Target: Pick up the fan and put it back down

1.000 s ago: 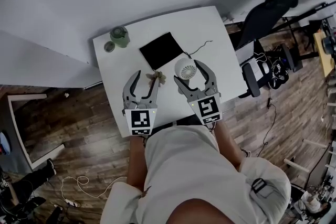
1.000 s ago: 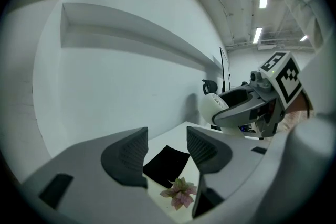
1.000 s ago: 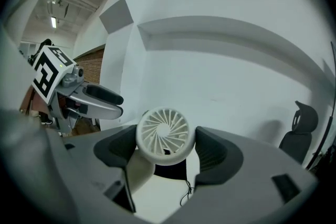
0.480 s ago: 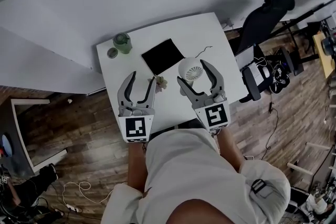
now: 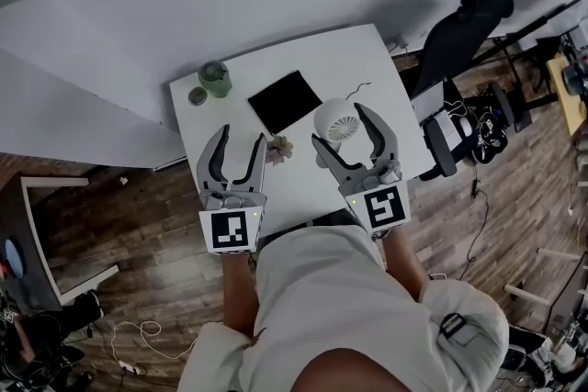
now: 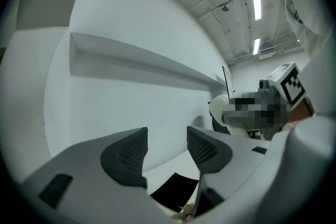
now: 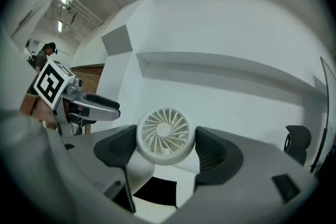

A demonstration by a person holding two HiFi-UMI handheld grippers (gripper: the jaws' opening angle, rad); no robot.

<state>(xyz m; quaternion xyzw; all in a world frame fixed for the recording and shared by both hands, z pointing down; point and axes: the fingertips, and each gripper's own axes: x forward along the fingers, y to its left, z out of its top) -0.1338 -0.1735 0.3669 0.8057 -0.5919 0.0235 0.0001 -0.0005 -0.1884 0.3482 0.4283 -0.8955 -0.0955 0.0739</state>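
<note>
The small white round fan point(image 5: 333, 117) hangs above the white table point(image 5: 377, 60), and my right gripper point(image 5: 338, 126) is shut on it. In the right gripper view the fan's grille point(image 7: 166, 135) faces the camera, pinched at both sides by the dark pads point(image 7: 214, 153), with its stand point(image 7: 137, 168) hanging below. My left gripper point(image 5: 242, 135) hovers to the left of the fan, open and empty; its view shows both pads point(image 6: 128, 156) with only wall and table between them.
A black pad point(image 5: 286, 101) lies on the table behind the grippers. A green cup point(image 5: 215, 77) and a small lid point(image 5: 196, 96) stand at the far left corner. A small dried flower point(image 5: 278, 146) lies between the grippers. A thin cable point(image 5: 354, 93) trails right. A black office chair point(image 5: 464, 18) stands beyond the table.
Both grippers have risen toward the camera. The fan has come up with the right gripper, still gripped. The left gripper stays open and empty.
</note>
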